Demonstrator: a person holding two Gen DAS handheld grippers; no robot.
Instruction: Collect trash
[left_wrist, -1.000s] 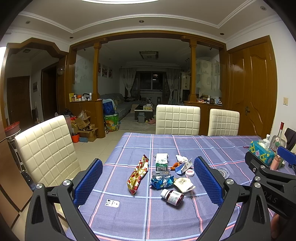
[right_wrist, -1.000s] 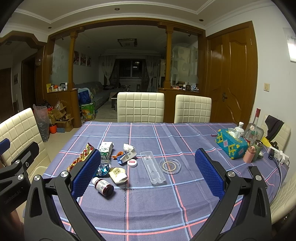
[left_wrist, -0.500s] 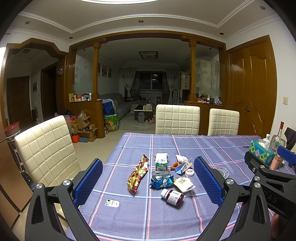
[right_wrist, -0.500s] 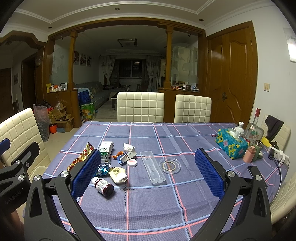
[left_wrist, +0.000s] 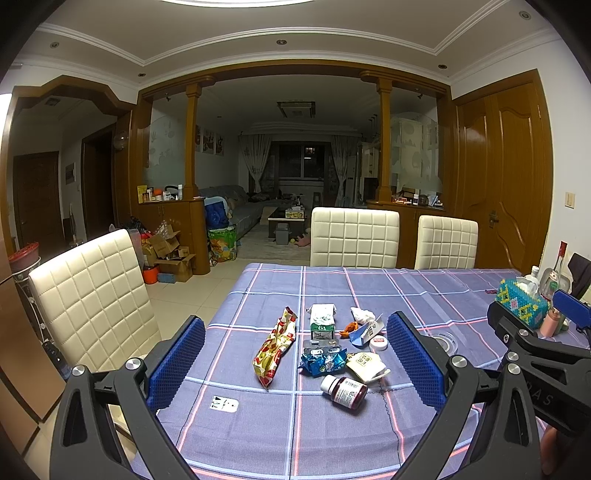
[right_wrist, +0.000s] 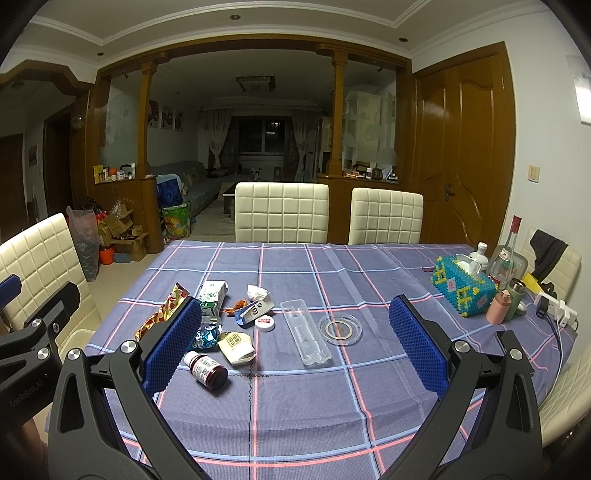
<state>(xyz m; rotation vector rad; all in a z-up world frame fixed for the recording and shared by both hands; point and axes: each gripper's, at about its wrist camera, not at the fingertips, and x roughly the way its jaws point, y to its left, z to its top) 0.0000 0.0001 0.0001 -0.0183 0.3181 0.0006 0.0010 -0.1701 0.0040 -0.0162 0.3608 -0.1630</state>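
Movement: nothing has shifted since a second ago — both grippers hover just as they did, and the litter lies where it lay.
Left gripper (left_wrist: 295, 363): blue fingers (left_wrist: 177, 363) spread wide, holding nothing, poised above the near edge of the counter (left_wrist: 369, 435).
Right gripper (right_wrist: 295, 343): fingers likewise spread wide and empty, hanging over the same near edge, off to the left gripper's right.
Landmark: the brown pill bottle (left_wrist: 344, 390), lying on its side, white cap pointing left.
Trash beyond the bottle: a crumpled blue wrapper (left_wrist: 322, 363) just behind it, and a cream sachet (left_wrist: 365, 365) just behind and to its right.
Trash to the bottle's left: a long red-and-gold snack wrapper (left_wrist: 275, 347), lying lengthways, near but apart.
Further back from the bottle: a green-and-white carton (left_wrist: 322, 322), a white tissue wad (left_wrist: 362, 314), an orange scrap (left_wrist: 349, 328), a blue-and-white carton (left_wrist: 365, 331) and a small white lid (left_wrist: 378, 344).
Right of the bottle: a clear plastic tray (right_wrist: 304, 331), then a round glass coaster (right_wrist: 339, 328), well apart from it.
Near left of the bottle: a small white slip (left_wrist: 224, 404) flat on the cloth.
Far right of the bottle: a beaded tissue box (right_wrist: 463, 290) with bottles around it.
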